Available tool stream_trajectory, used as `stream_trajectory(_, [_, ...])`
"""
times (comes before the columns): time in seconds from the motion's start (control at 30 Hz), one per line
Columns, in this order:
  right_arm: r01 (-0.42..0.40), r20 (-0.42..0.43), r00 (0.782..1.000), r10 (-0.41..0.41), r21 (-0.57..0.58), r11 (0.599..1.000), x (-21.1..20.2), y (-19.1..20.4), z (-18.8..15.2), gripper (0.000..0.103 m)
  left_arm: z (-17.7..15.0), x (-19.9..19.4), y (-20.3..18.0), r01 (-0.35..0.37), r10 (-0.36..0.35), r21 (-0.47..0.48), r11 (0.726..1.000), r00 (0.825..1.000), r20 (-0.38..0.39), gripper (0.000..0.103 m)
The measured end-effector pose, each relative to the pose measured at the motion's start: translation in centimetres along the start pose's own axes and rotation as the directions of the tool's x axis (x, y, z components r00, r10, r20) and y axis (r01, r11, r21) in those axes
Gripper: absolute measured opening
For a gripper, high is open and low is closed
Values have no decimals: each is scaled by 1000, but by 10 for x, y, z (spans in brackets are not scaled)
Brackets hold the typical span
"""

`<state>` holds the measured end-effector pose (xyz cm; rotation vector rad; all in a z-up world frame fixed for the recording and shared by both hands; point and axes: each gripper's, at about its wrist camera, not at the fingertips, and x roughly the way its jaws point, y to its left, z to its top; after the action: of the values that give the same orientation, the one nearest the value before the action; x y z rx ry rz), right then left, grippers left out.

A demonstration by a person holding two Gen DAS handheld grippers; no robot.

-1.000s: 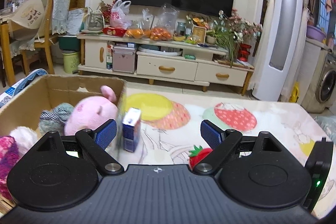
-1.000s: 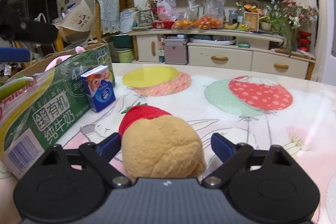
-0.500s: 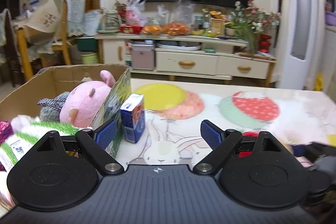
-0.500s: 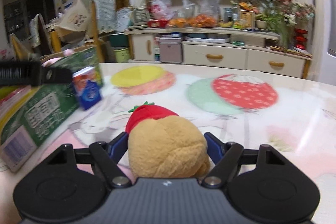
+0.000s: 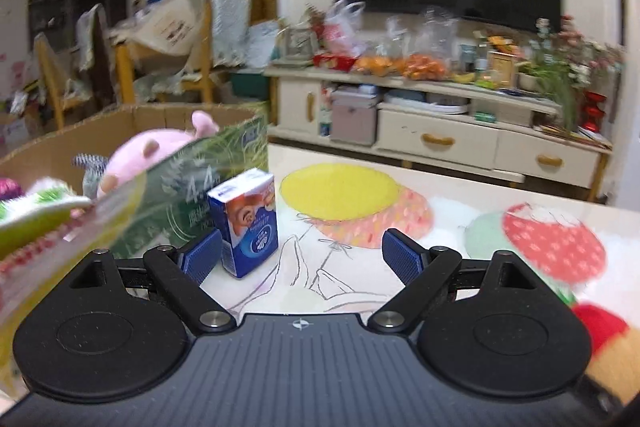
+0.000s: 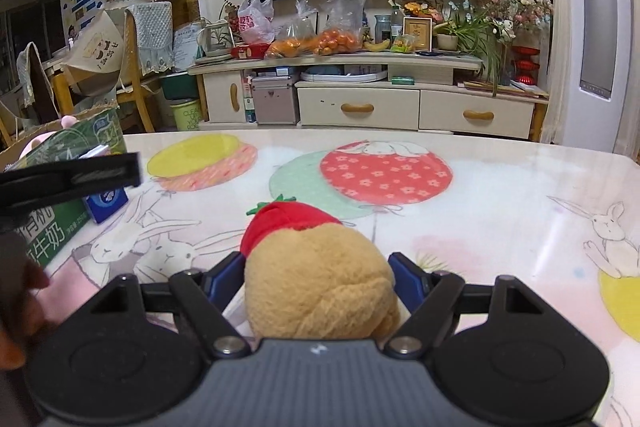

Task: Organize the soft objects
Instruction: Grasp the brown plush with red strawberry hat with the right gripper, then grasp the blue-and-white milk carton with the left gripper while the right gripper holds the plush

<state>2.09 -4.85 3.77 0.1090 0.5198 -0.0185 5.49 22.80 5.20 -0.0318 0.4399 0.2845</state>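
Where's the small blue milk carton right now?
In the left wrist view the blue milk carton stands upright on the table, left of centre, against the green cardboard box and just ahead of the open left gripper.

The tan plush toy (image 6: 320, 291) is fuzzy cloth with a red felt-like cap; the worktop (image 6: 500, 211) cover looks smooth and glossy; the cardboard box (image 5: 168, 195) has matt brown inner walls and a printed outside; the milk carton (image 5: 248, 223) is smooth coated paper
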Motion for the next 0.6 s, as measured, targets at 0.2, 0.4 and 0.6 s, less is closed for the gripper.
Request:
stream_trajectory(0.2, [-31, 6, 1000, 31, 62, 998, -5, -15, 2, 86, 15, 37, -3, -190, 186, -79, 979, 981, -54, 103])
stream_trajectory(0.4, [-62, 14, 998, 61, 107, 992, -9, -19, 7, 87, 23, 64, -9, -252, 241, -116, 961, 965, -105, 103])
stream_trajectory(0.6, [-75, 15, 997, 73, 151, 986, -12, -25, 8, 88, 25, 86, -7, -278, 258, -145, 949, 955, -143, 103])
